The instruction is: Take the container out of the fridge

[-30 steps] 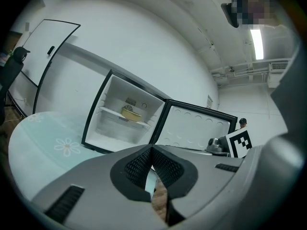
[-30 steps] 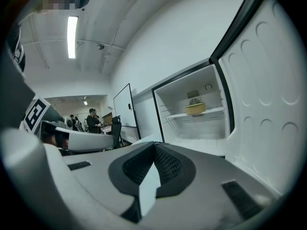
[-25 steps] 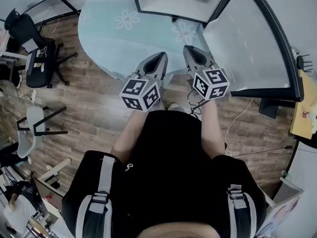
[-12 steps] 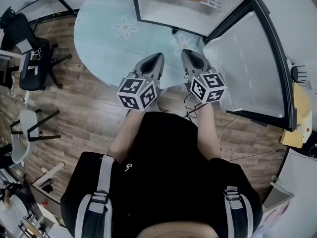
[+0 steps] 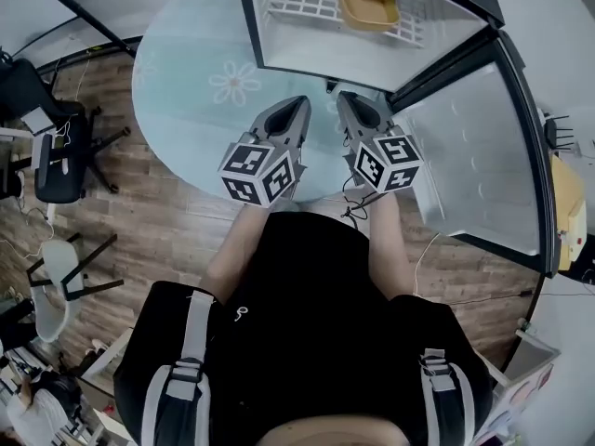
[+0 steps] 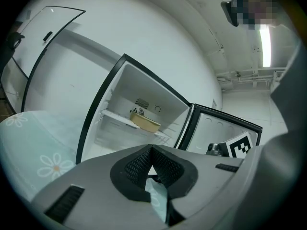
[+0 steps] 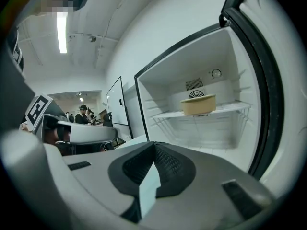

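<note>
A small fridge (image 5: pixel 256 26) stands open ahead, its door (image 5: pixel 483 156) swung out to the right. On its white wire shelf (image 5: pixel 307 6) sits a tan container (image 5: pixel 366 0), also seen as the tan container (image 6: pixel 145 123) in the left gripper view and the tan container (image 7: pixel 197 104) in the right gripper view. My left gripper (image 5: pixel 298 108) and right gripper (image 5: pixel 345 100) are held side by side in front of the fridge, well short of the shelf. Both have their jaws shut with nothing between them.
The fridge stands on a pale blue round mat (image 5: pixel 191 91) with flower prints over a wood floor. Office chairs (image 5: pixel 56 156) stand at the left. People sit in the background of the right gripper view (image 7: pixel 84 115). A yellow object (image 5: pixel 569 221) sits at the far right.
The view has shifted toward the fridge: the shelf and tan container now show fully at the top. Both grippers keep their pose, side by side and shut.
</note>
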`<state>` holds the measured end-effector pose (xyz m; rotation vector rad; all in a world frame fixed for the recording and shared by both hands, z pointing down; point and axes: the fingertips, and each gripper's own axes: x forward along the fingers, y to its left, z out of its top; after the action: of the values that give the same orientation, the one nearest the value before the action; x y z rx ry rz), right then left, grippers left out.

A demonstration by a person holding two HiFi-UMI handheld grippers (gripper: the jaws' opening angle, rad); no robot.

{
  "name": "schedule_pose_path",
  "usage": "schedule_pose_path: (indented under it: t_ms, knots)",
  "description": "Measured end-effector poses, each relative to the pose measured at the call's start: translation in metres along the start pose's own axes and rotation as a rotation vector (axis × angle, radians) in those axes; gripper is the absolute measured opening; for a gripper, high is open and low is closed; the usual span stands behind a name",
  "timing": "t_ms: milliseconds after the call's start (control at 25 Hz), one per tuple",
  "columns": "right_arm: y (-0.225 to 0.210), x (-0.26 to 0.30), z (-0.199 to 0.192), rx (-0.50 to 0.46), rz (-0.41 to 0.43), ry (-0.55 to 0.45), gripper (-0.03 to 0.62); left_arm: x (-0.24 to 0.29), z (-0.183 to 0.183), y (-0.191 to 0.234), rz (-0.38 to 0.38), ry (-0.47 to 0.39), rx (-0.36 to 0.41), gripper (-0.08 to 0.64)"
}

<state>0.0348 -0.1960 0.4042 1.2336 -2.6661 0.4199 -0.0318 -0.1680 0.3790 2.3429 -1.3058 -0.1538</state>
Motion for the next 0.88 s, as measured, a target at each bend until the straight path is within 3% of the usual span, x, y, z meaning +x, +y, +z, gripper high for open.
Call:
schedule_pose_path:
  t_ms: [160, 280, 440, 560, 680, 880]
  knots:
    - [-0.004, 0.015, 0.004, 0.009, -0.041, 0.015, 0.008, 0.01, 0.011, 0.015, -0.029, 0.015, -0.012, 0.0]
    - [-0.003, 0.02, 0.003, -0.003, -0.063, 0.029, 0.008, 0.018, 0.018, 0.023, -0.04, 0.03, 0.022, 0.0]
    - [-0.016, 0.01, 0.003, -0.035, -0.098, 0.047, 0.008, 0.039, 0.036, 0.011, -0.081, 0.031, 0.145, 0.0]
    - [-0.034, 0.002, 0.024, -0.085, -0.126, 0.026, 0.008, 0.058, 0.052, -0.007, -0.113, 0.041, 0.284, 0.0]
    - [-0.05, -0.005, 0.057, -0.185, -0.134, -0.003, 0.008, 0.077, 0.064, -0.023, -0.122, 0.046, 0.405, 0.0]
    - [-0.062, -0.013, 0.089, -0.368, -0.108, 0.004, 0.008, 0.105, 0.078, -0.041, -0.111, 0.056, 0.521, 0.0]
